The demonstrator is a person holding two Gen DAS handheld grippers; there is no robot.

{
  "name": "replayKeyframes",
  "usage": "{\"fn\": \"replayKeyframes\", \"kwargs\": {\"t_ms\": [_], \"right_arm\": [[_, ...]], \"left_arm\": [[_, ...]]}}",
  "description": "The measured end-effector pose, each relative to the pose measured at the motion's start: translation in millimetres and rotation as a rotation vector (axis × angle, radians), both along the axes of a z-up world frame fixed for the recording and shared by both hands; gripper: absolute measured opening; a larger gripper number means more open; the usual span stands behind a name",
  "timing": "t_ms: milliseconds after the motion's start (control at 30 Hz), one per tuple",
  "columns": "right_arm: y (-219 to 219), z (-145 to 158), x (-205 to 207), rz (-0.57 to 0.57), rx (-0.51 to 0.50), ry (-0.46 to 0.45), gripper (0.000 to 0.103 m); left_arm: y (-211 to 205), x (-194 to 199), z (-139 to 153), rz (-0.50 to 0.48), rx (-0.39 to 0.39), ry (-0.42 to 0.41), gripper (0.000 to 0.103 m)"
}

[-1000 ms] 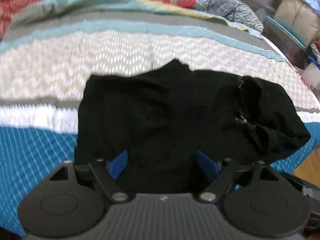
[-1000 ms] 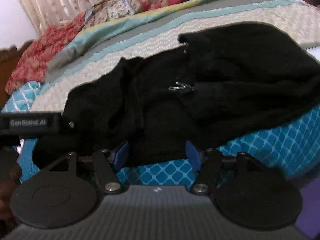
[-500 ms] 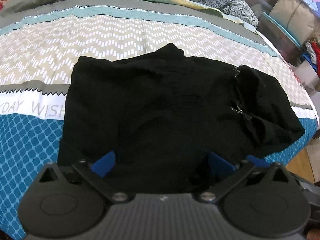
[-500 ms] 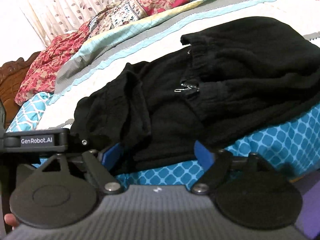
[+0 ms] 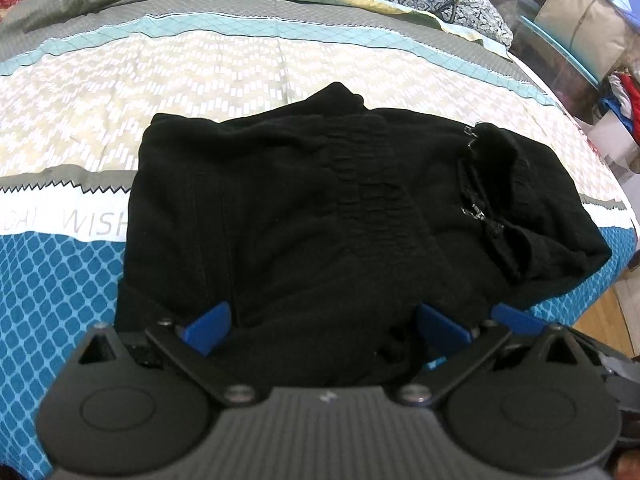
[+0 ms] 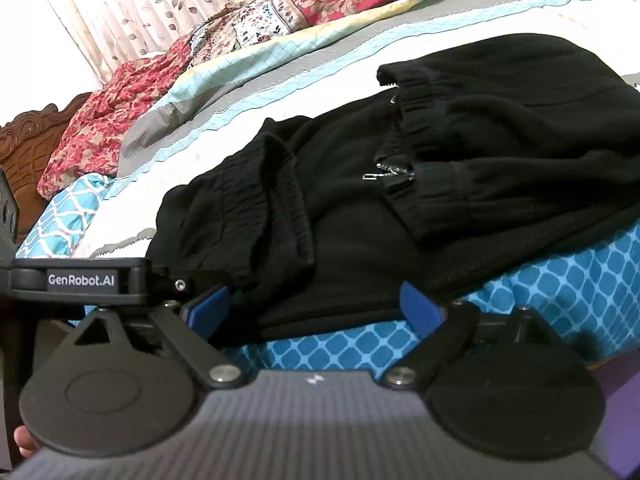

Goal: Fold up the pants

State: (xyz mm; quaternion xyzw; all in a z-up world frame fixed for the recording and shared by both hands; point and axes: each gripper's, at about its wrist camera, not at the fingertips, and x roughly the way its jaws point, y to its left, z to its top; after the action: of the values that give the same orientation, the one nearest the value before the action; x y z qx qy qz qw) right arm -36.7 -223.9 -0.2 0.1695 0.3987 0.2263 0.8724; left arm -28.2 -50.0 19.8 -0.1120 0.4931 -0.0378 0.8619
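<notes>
Left wrist view: black pants [image 5: 304,216] lie bunched on the bed [image 5: 200,64].
Left gripper [image 5: 324,324]: spread wide, straddling the pants' near edge.
Right gripper [image 6: 316,308]: spread wide at the near hem.

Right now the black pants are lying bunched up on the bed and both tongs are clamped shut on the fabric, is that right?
Not quite. The black pants do lie bunched on the bed, but neither pair of tongs is clamped. The left wrist view shows the left tongs spread wide, and the right wrist view shows the right tongs open too, with fabric only lying between their blue fingers.
</notes>
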Motion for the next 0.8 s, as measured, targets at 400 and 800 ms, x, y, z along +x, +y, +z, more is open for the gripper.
{"fn": "replayKeyframes", "kwargs": {"t_ms": [400, 800], "right_arm": [[-8.5, -1.0, 2.2, 0.016, 0.006, -0.001, 0.094], [-15.3, 8.4, -2.8, 0.049, -0.005, -0.009, 0.087]], "left_arm": [[4.5, -7.0, 2.3, 0.007, -0.017, -0.036, 0.103], [0.4, -5.5, 1.3, -0.009, 0.005, -0.036, 0.103]]}}
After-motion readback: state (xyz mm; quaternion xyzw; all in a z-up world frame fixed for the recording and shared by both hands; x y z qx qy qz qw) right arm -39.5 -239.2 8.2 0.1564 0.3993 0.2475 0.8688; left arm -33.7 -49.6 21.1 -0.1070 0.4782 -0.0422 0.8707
